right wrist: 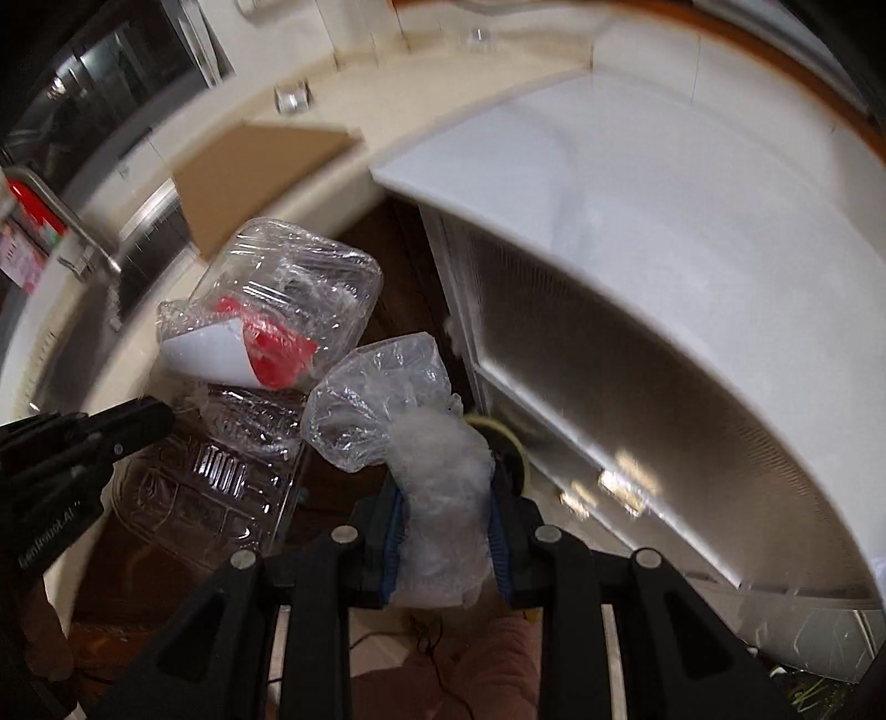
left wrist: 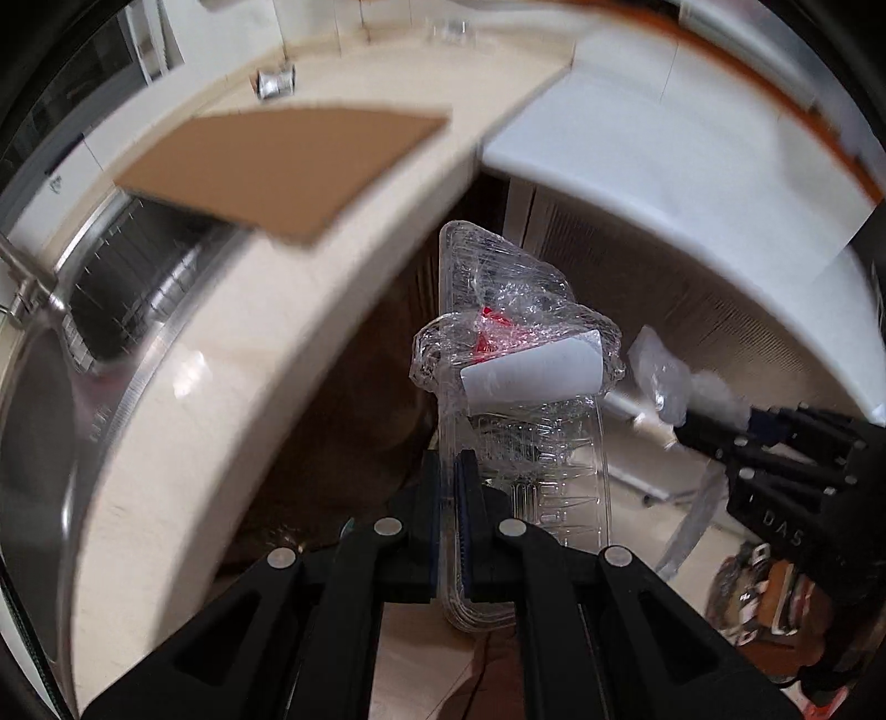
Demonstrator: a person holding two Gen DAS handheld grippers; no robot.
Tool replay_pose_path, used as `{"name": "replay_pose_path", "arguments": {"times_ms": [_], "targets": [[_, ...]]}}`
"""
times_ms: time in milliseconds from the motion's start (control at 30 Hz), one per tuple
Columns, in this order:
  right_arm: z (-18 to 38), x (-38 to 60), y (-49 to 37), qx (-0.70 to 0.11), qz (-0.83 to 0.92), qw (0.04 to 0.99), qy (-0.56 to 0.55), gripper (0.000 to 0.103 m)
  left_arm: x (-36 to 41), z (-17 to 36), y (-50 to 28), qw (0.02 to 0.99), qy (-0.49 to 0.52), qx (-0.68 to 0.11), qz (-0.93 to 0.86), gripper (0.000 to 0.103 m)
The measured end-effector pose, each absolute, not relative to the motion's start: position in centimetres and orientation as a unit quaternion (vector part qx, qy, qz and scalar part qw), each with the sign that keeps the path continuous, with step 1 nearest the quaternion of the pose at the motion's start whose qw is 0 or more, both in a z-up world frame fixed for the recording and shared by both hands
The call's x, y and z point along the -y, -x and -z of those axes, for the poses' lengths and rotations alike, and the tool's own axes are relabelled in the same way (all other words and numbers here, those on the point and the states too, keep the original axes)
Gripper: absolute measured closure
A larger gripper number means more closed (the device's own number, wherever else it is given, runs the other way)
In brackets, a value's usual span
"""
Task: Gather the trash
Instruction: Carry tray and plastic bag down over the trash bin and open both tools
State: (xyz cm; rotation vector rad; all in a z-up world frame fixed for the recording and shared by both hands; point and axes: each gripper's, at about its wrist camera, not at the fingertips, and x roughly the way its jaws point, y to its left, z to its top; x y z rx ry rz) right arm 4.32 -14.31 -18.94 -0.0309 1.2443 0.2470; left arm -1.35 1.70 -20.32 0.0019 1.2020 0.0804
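My left gripper (left wrist: 448, 471) is shut on the rim of a clear plastic clamshell container (left wrist: 515, 399) with crumpled film and a red and white label on it, held in the air beyond the counter edge. The container also shows in the right wrist view (right wrist: 238, 443), with the left gripper (right wrist: 160, 415) at its left. My right gripper (right wrist: 446, 493) is shut on a crumpled clear plastic bag (right wrist: 387, 410), held beside the container. In the left wrist view the right gripper (left wrist: 686, 426) and the bag (left wrist: 664, 371) are at the right.
A beige counter (left wrist: 221, 360) holds a brown cardboard sheet (left wrist: 288, 160), a small shiny can (left wrist: 275, 82) and a clear cup (left wrist: 451, 30). A steel sink (left wrist: 39, 443) is at the left. A white appliance (right wrist: 637, 232) stands at the right, over dark floor.
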Motion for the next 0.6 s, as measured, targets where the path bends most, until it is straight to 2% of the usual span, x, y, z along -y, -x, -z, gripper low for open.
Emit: {"name": "replay_pose_path", "arguments": {"times_ms": [133, 400, 467, 533, 600], "targets": [[25.7, 14.5, -5.5, -0.607, -0.115, 0.786, 0.023, 0.076, -0.8, 28.0, 0.7, 0.805, -0.006, -0.591, -0.046, 0.1], [43.0, 13.9, -8.9, -0.642, -0.138, 0.752, 0.05, 0.075, -0.2, 44.4, -2.3, 0.782, -0.014, -0.62, -0.063, 0.099], [46.9, 13.8, -9.7, -0.647, -0.143, 0.747, 0.053, 0.072, -0.2, 47.9, -3.2, 0.784, -0.017, -0.616, -0.071, 0.098], [50.7, 13.6, -10.5, -0.649, -0.146, 0.745, 0.059, 0.071, -0.5, 51.3, -4.2, 0.78, -0.017, -0.621, -0.081, 0.086], [53.5, 13.5, -11.1, -0.656, -0.152, 0.737, 0.057, 0.069, -0.5, 53.6, -4.5, 0.772, -0.008, -0.631, -0.078, 0.066]]}}
